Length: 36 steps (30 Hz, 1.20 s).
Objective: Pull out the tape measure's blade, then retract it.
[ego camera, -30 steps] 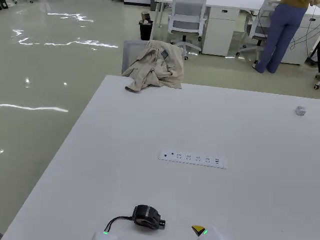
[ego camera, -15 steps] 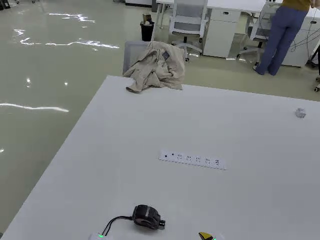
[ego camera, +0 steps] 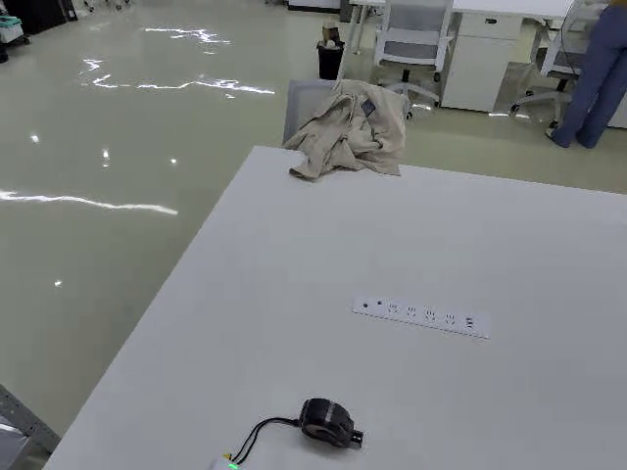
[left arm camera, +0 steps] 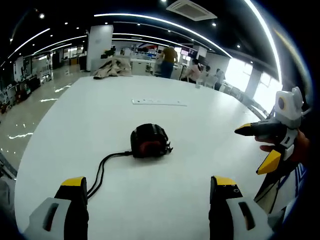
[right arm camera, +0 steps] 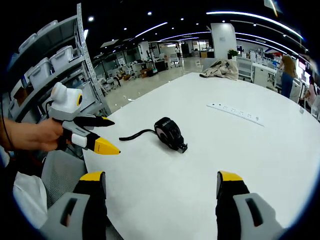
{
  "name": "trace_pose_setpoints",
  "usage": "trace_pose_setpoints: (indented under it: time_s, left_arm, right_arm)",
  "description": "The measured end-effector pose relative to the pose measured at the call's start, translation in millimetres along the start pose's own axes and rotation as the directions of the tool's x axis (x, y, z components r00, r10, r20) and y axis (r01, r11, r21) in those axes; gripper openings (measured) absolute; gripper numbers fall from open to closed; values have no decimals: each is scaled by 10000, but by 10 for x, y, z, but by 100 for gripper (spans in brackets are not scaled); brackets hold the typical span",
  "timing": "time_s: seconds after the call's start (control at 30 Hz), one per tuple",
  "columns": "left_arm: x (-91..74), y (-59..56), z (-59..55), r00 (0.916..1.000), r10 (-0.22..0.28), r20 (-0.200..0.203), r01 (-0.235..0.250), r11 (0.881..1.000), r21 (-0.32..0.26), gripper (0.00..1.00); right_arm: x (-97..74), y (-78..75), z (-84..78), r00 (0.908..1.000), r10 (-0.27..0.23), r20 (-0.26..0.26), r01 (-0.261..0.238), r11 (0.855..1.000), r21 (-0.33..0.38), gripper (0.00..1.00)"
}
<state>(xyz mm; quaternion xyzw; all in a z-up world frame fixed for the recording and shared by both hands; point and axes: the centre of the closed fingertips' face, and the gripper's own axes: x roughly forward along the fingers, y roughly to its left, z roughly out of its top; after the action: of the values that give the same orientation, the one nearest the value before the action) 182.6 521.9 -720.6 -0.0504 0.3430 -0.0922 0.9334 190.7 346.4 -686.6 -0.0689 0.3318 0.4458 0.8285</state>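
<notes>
Left hand-held gripper (left arm camera: 148, 182) and right hand-held gripper (right arm camera: 161, 176) stood released, empty. Tape measure (left arm camera: 149, 141) lay on the surface (left arm camera: 210, 117) ahead of both, untouched.

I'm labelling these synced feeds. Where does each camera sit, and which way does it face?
Head view: headset, looking down across the table at the tape measure; a gripper at bottom edge.
Left gripper view: on the left gripper, open jaws toward the tape measure; right gripper at right.
Right gripper view: on the right gripper, likewise; left gripper at left.
Shared: tape measure.
</notes>
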Motion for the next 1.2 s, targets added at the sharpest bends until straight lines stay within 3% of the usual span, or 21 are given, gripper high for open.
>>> trace_pose_setpoints:
  time_s: [0.07,0.77,1.2]
  left_arm:
    - [-39,11,-15,10000,-17,-51,18,9997,257,100]
    - [-345,205,-194,9982,-496,-334,523,9952,832,100]
    - [-487,177,-277,9918,-1049,-725,1149,9819,1509,100]
  right_arm:
    - [-23,18,-16,10000,24,9,-24,10000,27,94]
    - [-146,172,-66,9991,370,-216,-382,9975,-593,97]
    - [-155,221,-177,9965,432,-709,-502,9938,-992,100]
